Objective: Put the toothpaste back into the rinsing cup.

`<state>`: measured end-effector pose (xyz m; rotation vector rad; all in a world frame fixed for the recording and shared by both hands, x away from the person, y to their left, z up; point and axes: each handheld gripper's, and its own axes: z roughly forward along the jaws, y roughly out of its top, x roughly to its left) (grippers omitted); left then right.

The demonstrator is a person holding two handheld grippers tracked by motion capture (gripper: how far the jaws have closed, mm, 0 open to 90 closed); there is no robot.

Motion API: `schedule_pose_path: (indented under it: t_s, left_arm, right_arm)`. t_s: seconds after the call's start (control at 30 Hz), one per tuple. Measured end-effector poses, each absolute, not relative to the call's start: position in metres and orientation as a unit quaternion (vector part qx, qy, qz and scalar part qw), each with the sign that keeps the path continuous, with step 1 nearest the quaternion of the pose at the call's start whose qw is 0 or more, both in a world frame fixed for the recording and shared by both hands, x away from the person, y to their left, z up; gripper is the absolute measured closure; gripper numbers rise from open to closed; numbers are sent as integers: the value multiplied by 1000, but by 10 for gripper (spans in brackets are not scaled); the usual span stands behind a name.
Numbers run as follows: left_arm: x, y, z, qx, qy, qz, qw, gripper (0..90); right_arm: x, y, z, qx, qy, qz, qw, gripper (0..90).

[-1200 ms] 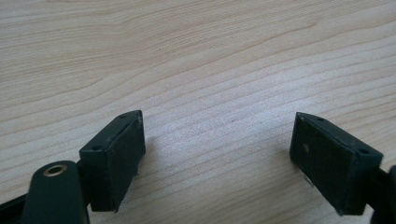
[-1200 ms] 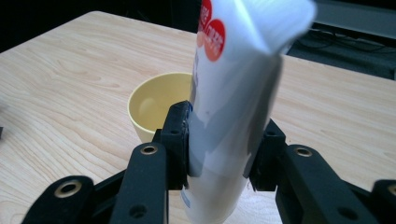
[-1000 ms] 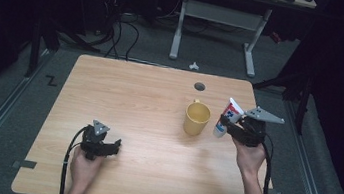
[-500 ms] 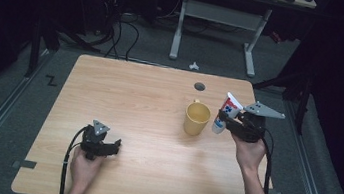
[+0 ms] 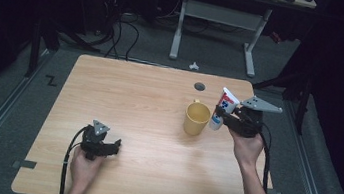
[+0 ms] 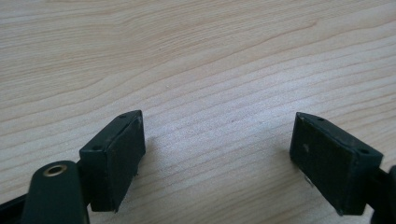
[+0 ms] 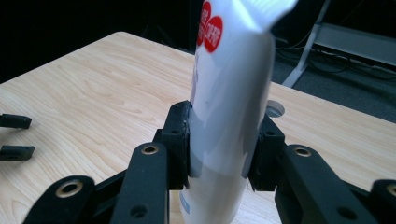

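Note:
A white tube (image 5: 222, 106) with red and blue print stands upright, just right of a yellow mug (image 5: 196, 118). My right gripper (image 5: 219, 118) is shut on the tube's lower half, held above the table. In the right gripper view the tube (image 7: 229, 93) rises between the two fingers, and the gripper (image 7: 219, 149) pinches it from both sides. My left gripper (image 5: 115, 146) rests low at the table's front left, open and holding nothing. In the left gripper view, bare wood shows between the spread jaws of that gripper (image 6: 219, 154).
The wooden table (image 5: 130, 91) has a round cable hole (image 5: 199, 86) behind the mug. Dark floor, cables and a white desk frame (image 5: 218, 20) lie beyond the far edge. The left gripper's jaws (image 7: 14, 135) show far off in the right gripper view.
My right gripper has carried the tube a little to the left, closer to the mug. The left gripper has stayed still.

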<state>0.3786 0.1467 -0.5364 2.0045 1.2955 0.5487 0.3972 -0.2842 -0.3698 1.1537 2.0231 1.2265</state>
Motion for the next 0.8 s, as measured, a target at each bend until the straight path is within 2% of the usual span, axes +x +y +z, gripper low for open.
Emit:
schedule_pose_path:
  t_s: [0.8]
  left_arm:
    - [379, 147, -536, 770, 498, 211, 340, 185]
  right_arm:
    - [413, -271, -371, 418, 746, 459, 243, 658]
